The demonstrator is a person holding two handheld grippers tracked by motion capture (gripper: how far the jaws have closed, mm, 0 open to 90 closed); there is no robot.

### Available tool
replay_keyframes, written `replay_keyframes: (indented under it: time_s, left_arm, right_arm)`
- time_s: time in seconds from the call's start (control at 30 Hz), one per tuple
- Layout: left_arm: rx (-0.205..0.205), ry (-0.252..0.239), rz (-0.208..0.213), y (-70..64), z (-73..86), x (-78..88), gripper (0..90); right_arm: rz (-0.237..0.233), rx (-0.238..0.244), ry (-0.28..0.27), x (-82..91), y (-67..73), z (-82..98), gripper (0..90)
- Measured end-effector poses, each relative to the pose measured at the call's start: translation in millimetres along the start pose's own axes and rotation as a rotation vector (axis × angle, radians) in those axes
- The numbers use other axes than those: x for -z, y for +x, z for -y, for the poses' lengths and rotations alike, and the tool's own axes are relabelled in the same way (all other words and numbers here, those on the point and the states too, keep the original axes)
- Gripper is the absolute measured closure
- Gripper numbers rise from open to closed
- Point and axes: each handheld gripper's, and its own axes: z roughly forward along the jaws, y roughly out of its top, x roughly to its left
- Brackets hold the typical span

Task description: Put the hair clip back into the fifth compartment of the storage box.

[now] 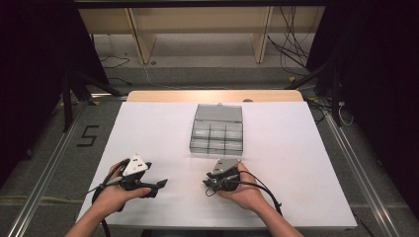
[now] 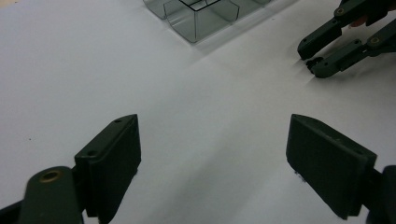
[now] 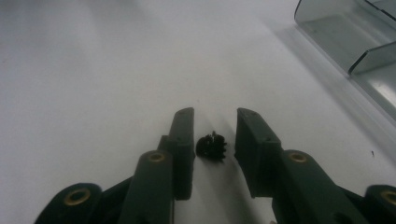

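A small black toothed gear [image 3: 211, 146] lies on the white table top between the jaws of my right gripper [image 3: 215, 135]. The jaws stand narrow around it, with a slim gap left on one side, so the pads do not press on it. In the high view the right gripper [image 1: 207, 184] is held low near the table's front, just before a clear plastic compartment box [image 1: 217, 136]. My left gripper [image 2: 212, 149] is wide open over bare table, nothing between its jaws; from above it [image 1: 159, 184] sits left of the right one, pointing toward it.
The box's lid [image 1: 219, 112] lies open toward the far side. Its near corner shows in the right gripper view [image 3: 355, 37] and in the left gripper view [image 2: 196, 16]. The white sheet [image 1: 296, 163] covers the table; its front edge runs close under the hands.
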Motion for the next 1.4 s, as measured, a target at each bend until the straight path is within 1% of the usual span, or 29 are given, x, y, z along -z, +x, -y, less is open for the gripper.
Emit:
replay_keyframes:
  time_s: [0.17,0.4,0.47,0.57,0.77,0.93,1.03,1.4]
  left_arm:
    - [-0.001,-0.001,0.0,-0.1,-0.1,0.4,17.7]
    - [-0.002,-0.002,0.0,-0.4,-0.1,0.4,17.8]
    - [-0.002,-0.002,-0.001,-0.3,-0.2,0.6,17.8]
    - [-0.003,-0.001,0.0,-0.3,-0.1,0.5,17.8]
    - [-0.003,-0.002,-0.001,-0.3,-0.1,0.5,17.8]
    - [-0.004,-0.003,-0.001,-0.4,-0.2,0.5,17.8]
    - [-0.005,-0.003,-0.003,-0.5,-0.2,0.3,17.8]
    - [-0.006,-0.002,-0.004,-0.5,-0.3,0.6,17.8]
  right_arm:
    - [-0.014,-0.004,-0.002,-0.3,0.0,-0.1,76.4]
    - [-0.018,-0.028,-0.004,-0.2,-1.4,0.1,78.3]
    - [-0.02,-0.04,-0.006,-0.1,-2.1,0.0,80.1]
    - [-0.021,-0.059,-0.009,0.0,-3.3,0.1,80.3]
    - [-0.013,-0.07,-0.013,0.1,-2.5,0.0,80.5]
    - [-0.005,-0.073,-0.015,1.2,-2.5,-0.3,80.6]
    - [0.0,-0.084,-0.026,3.5,-3.3,-1.3,80.6]
    - [0.01,-0.089,-0.048,8.9,-3.9,-4.4,80.6]
